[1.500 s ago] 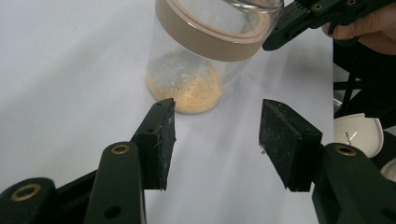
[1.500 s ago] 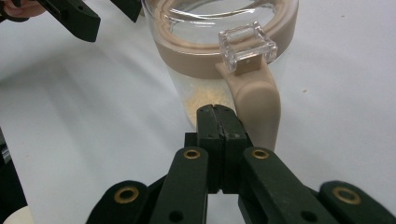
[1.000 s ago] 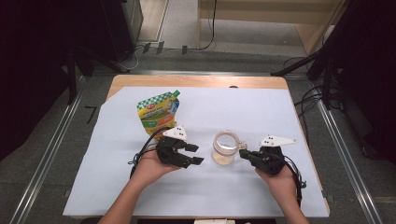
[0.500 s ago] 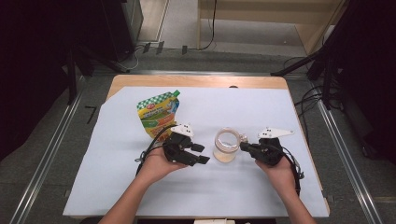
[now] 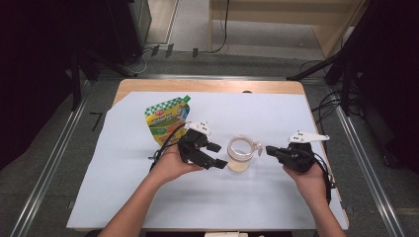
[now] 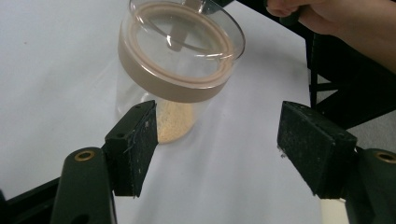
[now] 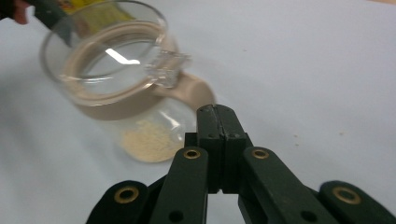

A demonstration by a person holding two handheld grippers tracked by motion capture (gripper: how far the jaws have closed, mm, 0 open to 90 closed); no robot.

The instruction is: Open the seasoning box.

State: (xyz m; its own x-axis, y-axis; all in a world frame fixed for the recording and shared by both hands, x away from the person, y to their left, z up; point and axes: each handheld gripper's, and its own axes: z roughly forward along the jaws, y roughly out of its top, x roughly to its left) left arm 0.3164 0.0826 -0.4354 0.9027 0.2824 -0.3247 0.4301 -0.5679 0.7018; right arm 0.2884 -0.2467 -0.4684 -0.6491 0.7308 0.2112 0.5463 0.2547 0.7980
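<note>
A clear glass jar (image 5: 241,153) with a tan-sealed clear lid stands mid-table, a little pale grain in its bottom. My left gripper (image 5: 219,156) is just left of it, open. Its jaws have just been opening, and nothing is pressed between them. In the left gripper view the jar (image 6: 180,60) stands just beyond the gripper (image 6: 217,140), near the left pad (image 6: 135,144). My right gripper (image 5: 269,149) is shut a short way right of the jar, apart from it. In the right gripper view its closed tips (image 7: 218,112) point at the jar (image 7: 116,88) and its lid clasp.
A green and yellow pouch (image 5: 167,121) lies behind my left hand. A white sheet (image 5: 276,197) covers the wooden table (image 5: 207,86). Metal rails run along the floor on both sides, with cables and dark stands behind.
The left gripper's jaws stand wider, and that hand has shifted right and farther up the table. The right gripper has drawn back to the right, away from the jar.
</note>
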